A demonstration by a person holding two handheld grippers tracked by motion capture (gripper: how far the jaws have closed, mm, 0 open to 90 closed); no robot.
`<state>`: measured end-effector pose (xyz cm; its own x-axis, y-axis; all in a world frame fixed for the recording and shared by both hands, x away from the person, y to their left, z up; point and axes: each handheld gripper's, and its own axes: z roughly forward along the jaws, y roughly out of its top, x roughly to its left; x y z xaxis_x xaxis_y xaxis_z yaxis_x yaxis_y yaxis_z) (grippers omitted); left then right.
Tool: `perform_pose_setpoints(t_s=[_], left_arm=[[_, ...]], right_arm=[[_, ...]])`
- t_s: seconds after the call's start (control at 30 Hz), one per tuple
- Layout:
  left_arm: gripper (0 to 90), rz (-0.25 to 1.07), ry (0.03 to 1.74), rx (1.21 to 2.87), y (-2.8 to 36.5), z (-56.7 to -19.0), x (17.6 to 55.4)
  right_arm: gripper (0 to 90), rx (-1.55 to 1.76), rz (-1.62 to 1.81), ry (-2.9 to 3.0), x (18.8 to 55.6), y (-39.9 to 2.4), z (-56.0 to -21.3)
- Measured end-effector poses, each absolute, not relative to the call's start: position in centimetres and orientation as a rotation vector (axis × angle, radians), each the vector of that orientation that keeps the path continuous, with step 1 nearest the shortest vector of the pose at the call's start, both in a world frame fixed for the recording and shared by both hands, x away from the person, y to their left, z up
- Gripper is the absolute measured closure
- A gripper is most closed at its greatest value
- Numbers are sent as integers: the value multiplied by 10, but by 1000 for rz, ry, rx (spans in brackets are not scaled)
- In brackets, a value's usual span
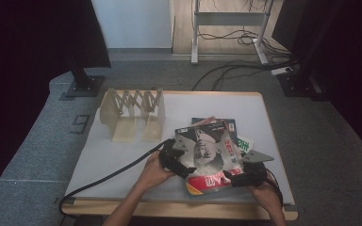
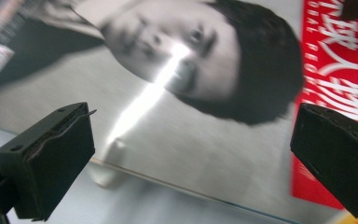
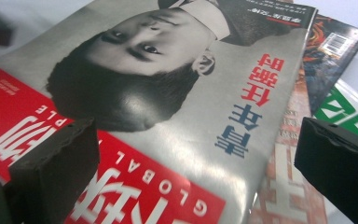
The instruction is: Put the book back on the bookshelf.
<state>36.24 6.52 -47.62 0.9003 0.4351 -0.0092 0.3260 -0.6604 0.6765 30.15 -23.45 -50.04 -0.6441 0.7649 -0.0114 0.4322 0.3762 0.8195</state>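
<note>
A grey magazine point(image 1: 206, 149) with a portrait and a red title band tops a loose pile of magazines on the white table point(image 1: 122, 155). My left gripper point(image 1: 181, 162) sits at the magazine's left edge, open, its jaws spread wide over the cover point(image 2: 191, 140). My right gripper point(image 1: 231, 178) is at the pile's near right corner, open as well, jaws straddling the cover point(image 3: 186, 116) just above the red band. Neither grips anything. Under the top magazine lie others, one orange-toned point(image 3: 293, 154), one dark point(image 3: 331, 51), one green and white point(image 3: 349, 112).
A beige folding rack point(image 1: 132, 113) with upright dividers stands at the table's back left. A black cable point(image 1: 108, 176) trails from the left gripper across the table's near left. The wooden front edge point(image 1: 169, 209) runs close below both hands.
</note>
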Motion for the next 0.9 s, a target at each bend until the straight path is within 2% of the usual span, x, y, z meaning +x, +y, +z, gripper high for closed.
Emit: perform_pose_setpoints(t_s=[0.17, 0.2, 0.47, 0.6, 0.73, 0.9], left_arm=[[0, 176, 552, 2296, 68, -467, 382], [0, 219, 538, 2296, 66, -464, 390], [0, 246, 516, 2338, 55, -459, 414], [0, 217, 542, 2286, 56, -459, 429], [0, 253, 542, 2319, 52, -462, 442], [0, 228, 587, 2288, 55, -470, 459]], right_arm=[[0, 1049, 1170, 2236, 293, -239, -499], [0, 1050, 1170, 2233, 289, -240, -498], [0, 1058, 1176, 2235, 275, -245, -499], [0, 1059, 1183, 2236, 269, -247, -500], [0, 1061, 1179, 2230, 264, -248, -501], [0, 1067, 1177, 2234, 260, -248, -504]])
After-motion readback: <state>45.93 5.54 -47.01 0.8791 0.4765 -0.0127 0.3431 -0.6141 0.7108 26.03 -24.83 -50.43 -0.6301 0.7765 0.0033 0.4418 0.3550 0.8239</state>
